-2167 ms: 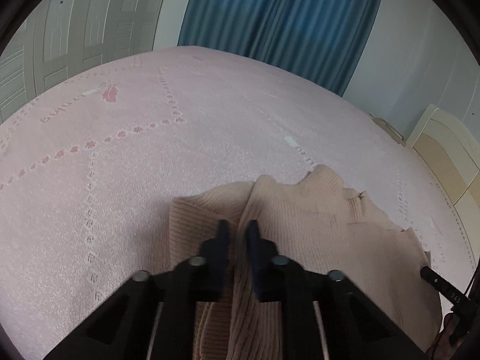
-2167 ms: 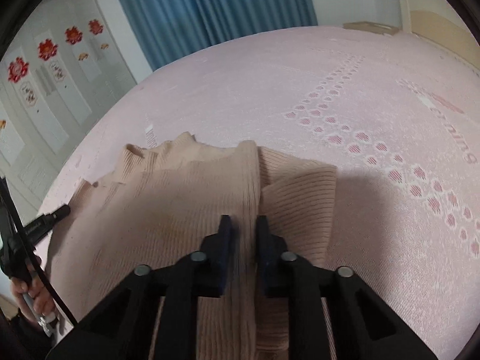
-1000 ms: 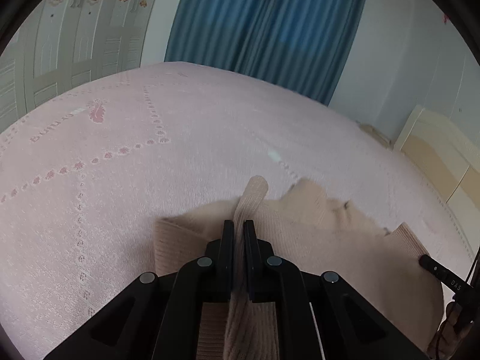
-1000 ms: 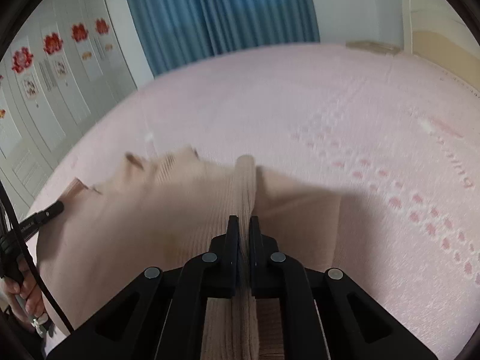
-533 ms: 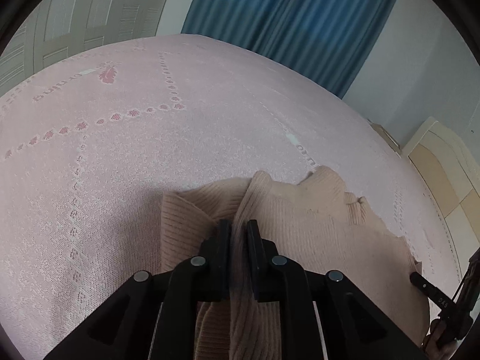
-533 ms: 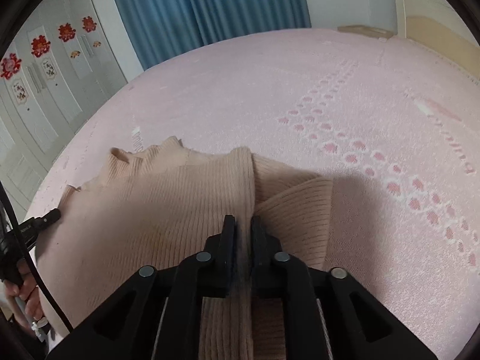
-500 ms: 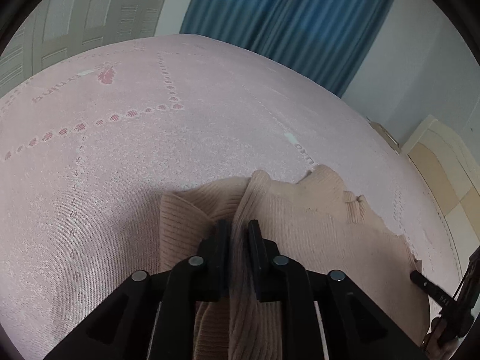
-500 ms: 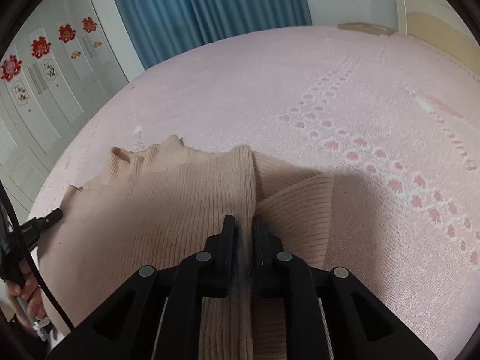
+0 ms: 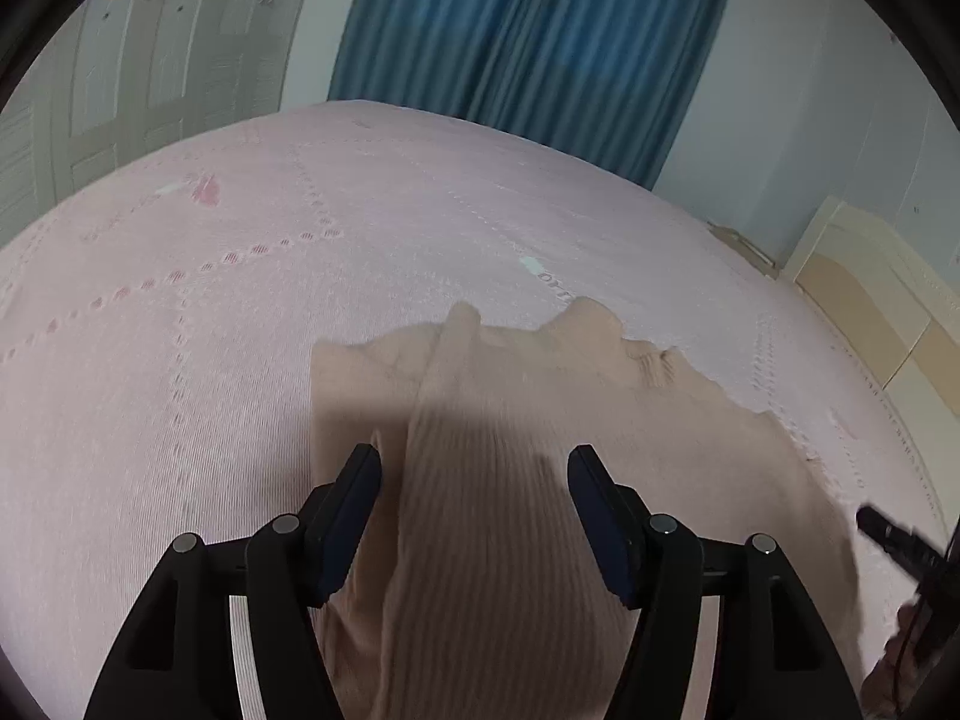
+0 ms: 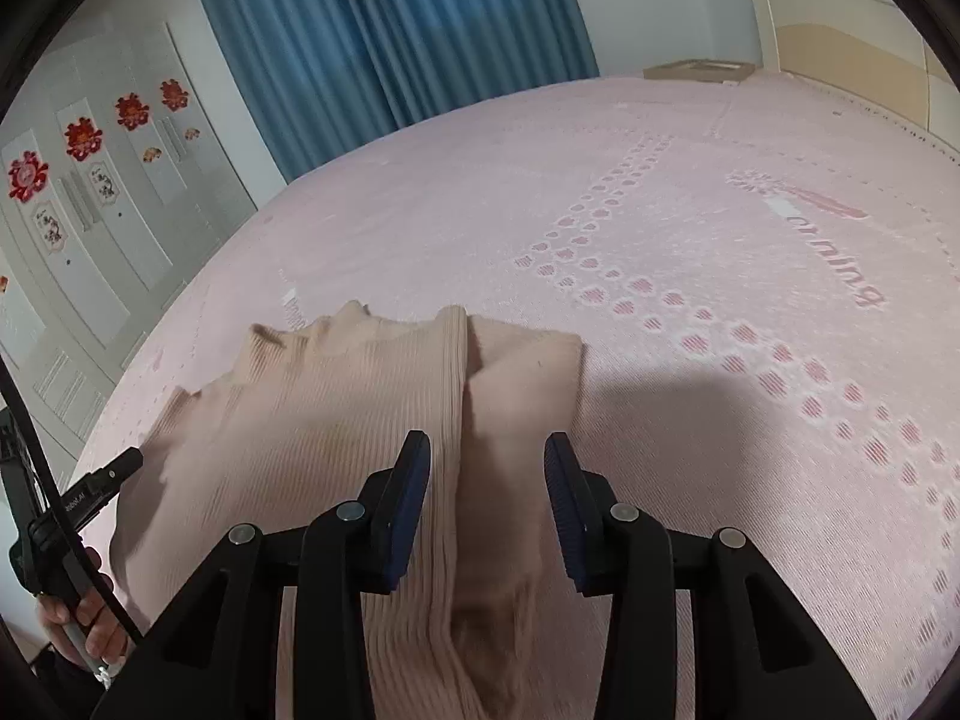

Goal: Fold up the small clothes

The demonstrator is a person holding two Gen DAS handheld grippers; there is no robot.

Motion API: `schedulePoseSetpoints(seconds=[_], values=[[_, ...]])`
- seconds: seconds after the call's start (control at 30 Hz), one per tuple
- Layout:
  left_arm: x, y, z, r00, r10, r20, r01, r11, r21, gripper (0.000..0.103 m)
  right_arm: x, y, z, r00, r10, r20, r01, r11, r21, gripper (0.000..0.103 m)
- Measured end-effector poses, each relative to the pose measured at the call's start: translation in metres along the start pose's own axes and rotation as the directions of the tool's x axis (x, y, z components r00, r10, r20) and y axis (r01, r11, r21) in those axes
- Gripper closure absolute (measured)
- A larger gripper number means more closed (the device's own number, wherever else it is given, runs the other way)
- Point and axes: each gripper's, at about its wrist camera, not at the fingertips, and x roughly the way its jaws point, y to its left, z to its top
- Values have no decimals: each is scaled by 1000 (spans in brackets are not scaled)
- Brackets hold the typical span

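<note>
A small beige ribbed sweater (image 9: 516, 480) lies on the pink bedspread (image 9: 240, 312), with one side folded over its middle along a lengthwise edge. My left gripper (image 9: 474, 477) is open, jaws wide apart above the sweater, holding nothing. In the right wrist view the same sweater (image 10: 312, 438) shows with the folded edge running between the jaws. My right gripper (image 10: 487, 468) is open and empty just above that edge. The sweater's near end is hidden under both grippers.
Blue curtains (image 9: 528, 54) hang behind the bed. A white wardrobe with red decals (image 10: 90, 180) stands at one side. A beige headboard (image 9: 888, 312) is at the other. A hand with a black cabled device (image 10: 66, 516) is at the sweater's far side.
Both grippers were shut on the sweater's folded edge and have opened wide, letting the fabric go. The sweater now lies flat on the bed.
</note>
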Motion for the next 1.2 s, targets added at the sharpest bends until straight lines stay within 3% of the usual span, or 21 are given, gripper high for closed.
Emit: schedulePoseSetpoints(seconds=[0.17,0.3,0.53,0.7,0.87,1.1,1.2], values=[[-29,8,-26,998,-45,-35,42,997,-69,40,-38,-5,-42,1000,-22,-15,22,1000,-18,58],[-59,16,-54,998,-40,-52,36,997,-74,40,-63,-3,-75,997,39,-61,-37,999,24,56],[-77,41,-92,987,-97,-131,73,981,-178,40,-65,14,-96,989,79,-122,-79,997,8,56],[-63,51,-93,981,-148,-129,115,966,-229,36,-48,14,-100,977,113,-179,-106,993,50,56],[-40,57,-88,964,-245,-99,203,927,-317,33,-38,12,-97,971,166,-175,-149,983,108,47],[-17,50,-73,960,-264,-95,220,918,-329,33,-25,11,-91,966,200,-166,-173,971,164,40],[-13,55,-69,957,-280,-78,234,901,-365,33,-21,10,-88,967,200,-160,-170,968,183,40]])
